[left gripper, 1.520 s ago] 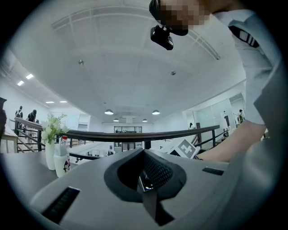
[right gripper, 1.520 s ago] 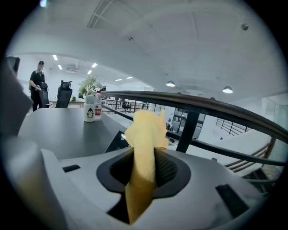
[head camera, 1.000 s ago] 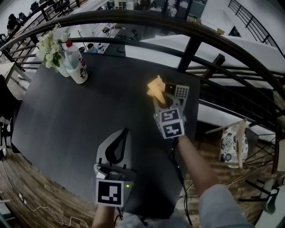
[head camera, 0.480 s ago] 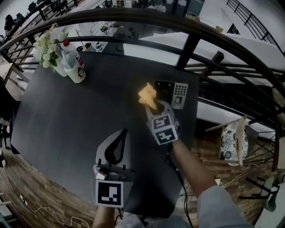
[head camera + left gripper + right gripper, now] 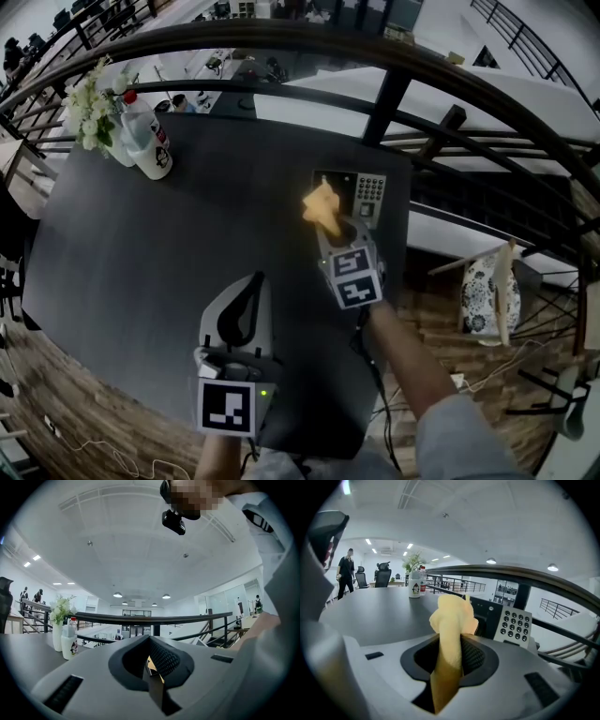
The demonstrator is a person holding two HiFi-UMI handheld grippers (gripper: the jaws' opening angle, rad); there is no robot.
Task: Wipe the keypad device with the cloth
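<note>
Table [image 5: 141, 244]: a wide bare stretch is found open across the middle and left, from near edge to far. The far left corner is occupied by a bottle [image 5: 146, 139] and a vase of flowers [image 5: 92, 108], set just beside each other. The far right corner is taken by the keypad device [image 5: 361, 195]; its near-left side is blocked by the cloth [image 5: 319, 204] clamped in the right gripper [image 5: 336, 223]. Passage beyond the far and right edges is barred by a curved railing [image 5: 387, 94].

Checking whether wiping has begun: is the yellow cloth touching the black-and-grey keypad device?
Cannot tell. In the head view and the right gripper view the yellow cloth overlaps the black-and-grey keypad device; neither shows contact or a gap.
</note>
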